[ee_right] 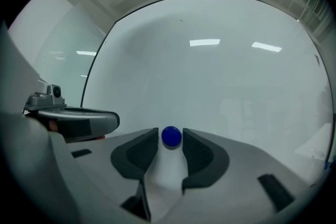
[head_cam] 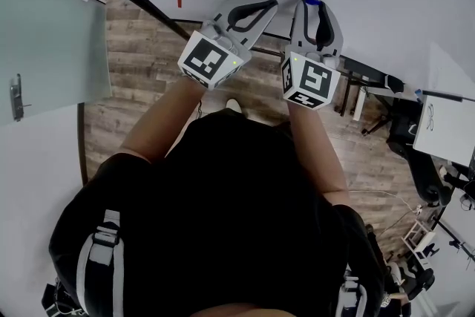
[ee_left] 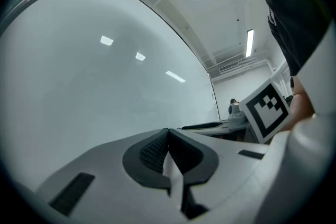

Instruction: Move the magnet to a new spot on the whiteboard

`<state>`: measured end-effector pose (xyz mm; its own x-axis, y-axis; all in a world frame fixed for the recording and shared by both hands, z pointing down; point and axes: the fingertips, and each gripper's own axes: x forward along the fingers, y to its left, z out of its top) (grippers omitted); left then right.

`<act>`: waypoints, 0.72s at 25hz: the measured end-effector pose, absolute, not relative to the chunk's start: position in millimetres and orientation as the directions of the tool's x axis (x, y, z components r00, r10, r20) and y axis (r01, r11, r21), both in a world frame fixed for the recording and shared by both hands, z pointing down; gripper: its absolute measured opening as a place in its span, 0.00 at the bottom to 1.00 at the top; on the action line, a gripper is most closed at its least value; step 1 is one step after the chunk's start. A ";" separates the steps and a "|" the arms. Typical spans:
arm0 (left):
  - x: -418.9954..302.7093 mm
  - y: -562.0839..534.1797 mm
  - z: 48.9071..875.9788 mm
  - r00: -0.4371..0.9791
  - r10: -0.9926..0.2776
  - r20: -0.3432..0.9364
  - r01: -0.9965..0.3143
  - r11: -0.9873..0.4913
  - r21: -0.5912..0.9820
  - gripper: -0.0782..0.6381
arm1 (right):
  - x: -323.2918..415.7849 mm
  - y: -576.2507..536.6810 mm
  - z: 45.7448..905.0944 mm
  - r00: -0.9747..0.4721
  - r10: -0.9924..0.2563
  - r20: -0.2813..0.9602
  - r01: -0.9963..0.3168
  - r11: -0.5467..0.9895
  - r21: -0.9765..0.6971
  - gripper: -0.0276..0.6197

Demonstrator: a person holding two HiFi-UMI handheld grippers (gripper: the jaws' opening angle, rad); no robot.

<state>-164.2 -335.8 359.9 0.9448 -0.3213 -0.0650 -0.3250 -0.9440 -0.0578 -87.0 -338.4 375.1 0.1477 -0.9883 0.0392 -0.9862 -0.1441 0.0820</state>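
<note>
with the right tongs [ee_right: 169, 140] open around the blue magnet [ee_right: 171, 136] on the whiteboard [ee_right: 220, 76], we should close squarely before pulling; left tongs [ee_left: 168, 134] shut, empty.

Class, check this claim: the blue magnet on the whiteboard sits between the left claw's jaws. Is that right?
Not the left: the right gripper view shows the blue magnet on the whiteboard between the right claw's jaws.
</note>
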 end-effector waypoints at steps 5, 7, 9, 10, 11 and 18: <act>-170.1 -336.4 357.8 0.940 -0.333 -0.073 -0.337 -0.939 -0.065 0.12 | -86.4 -328.3 369.6 0.131 -0.991 0.029 -0.986 -0.127 0.107 0.25; -170.6 -335.8 355.6 0.939 -0.338 -0.072 -0.343 -0.937 -0.071 0.12 | -85.0 -322.5 366.2 0.111 -0.994 0.023 -0.989 -0.109 0.099 0.25; -168.6 -334.1 353.1 0.936 -0.345 -0.064 -0.349 -0.935 -0.065 0.12 | -83.3 -315.9 361.9 0.085 -0.996 0.017 -0.992 -0.083 0.098 0.25; -165.7 -331.9 351.7 0.936 -0.347 -0.061 -0.350 -0.935 -0.055 0.12 | -81.6 -312.1 360.3 0.071 -0.997 0.018 -0.993 -0.069 0.101 0.25; -161.3 -328.2 349.7 0.937 -0.345 -0.060 -0.348 -0.936 -0.043 0.12 | -79.0 -307.7 358.8 0.057 -0.998 0.021 -0.993 -0.055 0.101 0.25; -108.3 -290.8 329.7 0.941 -0.329 -0.072 -0.330 -0.944 0.005 0.12 | -37.5 -274.1 341.8 -0.076 -0.997 0.014 -0.995 0.077 0.066 0.23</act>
<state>-108.3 -290.8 329.7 0.9415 -0.3293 -0.0723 -0.3298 -0.9440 0.0046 -37.5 -274.1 341.8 -0.0759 -0.9970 0.0137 -0.9948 0.0767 0.0664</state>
